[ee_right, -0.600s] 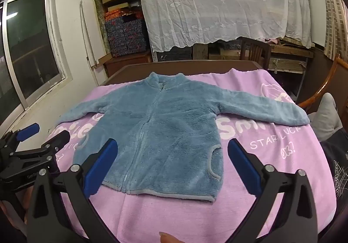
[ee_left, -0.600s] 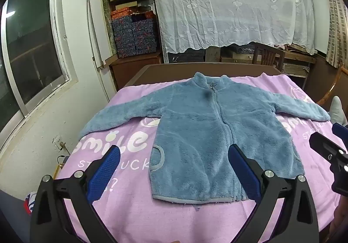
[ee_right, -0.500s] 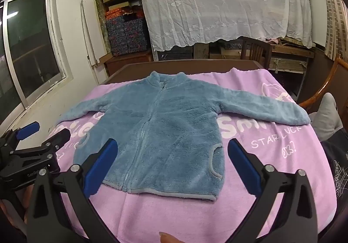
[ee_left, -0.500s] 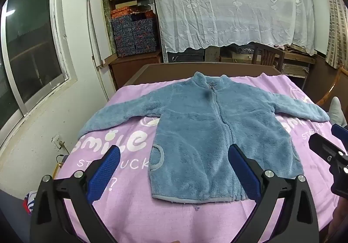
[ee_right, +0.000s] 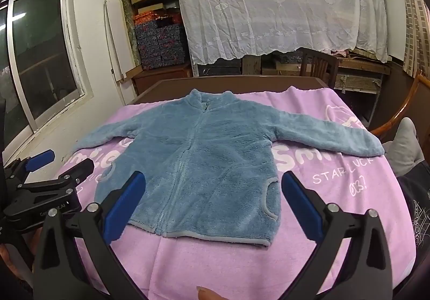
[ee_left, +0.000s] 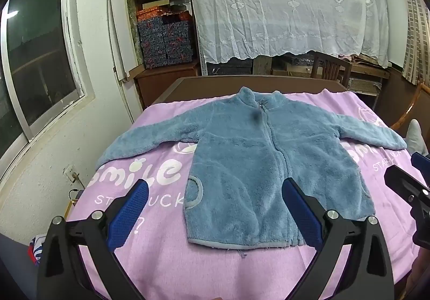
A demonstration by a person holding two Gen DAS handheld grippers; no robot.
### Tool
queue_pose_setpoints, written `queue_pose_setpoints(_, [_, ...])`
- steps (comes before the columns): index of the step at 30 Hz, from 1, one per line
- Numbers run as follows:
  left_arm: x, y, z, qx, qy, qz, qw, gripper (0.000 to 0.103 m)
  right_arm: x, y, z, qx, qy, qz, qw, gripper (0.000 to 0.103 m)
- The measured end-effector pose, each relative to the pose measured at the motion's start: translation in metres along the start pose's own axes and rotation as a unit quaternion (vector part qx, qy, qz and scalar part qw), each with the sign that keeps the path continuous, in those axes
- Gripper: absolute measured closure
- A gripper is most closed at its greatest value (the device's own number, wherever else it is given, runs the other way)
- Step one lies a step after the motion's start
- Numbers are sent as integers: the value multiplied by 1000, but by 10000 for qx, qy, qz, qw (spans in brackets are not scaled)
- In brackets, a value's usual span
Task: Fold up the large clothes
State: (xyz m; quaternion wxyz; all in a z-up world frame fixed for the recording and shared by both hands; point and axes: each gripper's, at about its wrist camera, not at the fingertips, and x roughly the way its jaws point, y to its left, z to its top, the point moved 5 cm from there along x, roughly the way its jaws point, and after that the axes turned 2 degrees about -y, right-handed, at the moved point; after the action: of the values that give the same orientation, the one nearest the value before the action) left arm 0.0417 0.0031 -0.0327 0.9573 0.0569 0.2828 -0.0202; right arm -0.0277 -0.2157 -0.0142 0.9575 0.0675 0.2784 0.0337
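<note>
The blue fuzzy jacket (ee_left: 268, 165) lies flat on the pink blanket (ee_left: 161, 259), zipped, sleeves spread wide, ready to fold. It sits just past both sets of fingers. The left gripper (ee_left: 215, 215) and right gripper (ee_right: 213, 204) are spread apart, holding nothing.

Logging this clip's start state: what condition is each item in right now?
Jacket: unfolded, flat, face up, zipped, sleeves spread.
Blanket: spread under the jacket.
Left hand-held gripper: open, empty, above the blanket.
Right hand-held gripper: open, empty, above the hem.
Window: looks shut.
</note>
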Motion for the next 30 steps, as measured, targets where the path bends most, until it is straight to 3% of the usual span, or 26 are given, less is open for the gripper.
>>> queue_pose_setpoints(30, [2,4,0,-46,61,17,10000,3,-4,0,2,16,-11,1,10000,4])
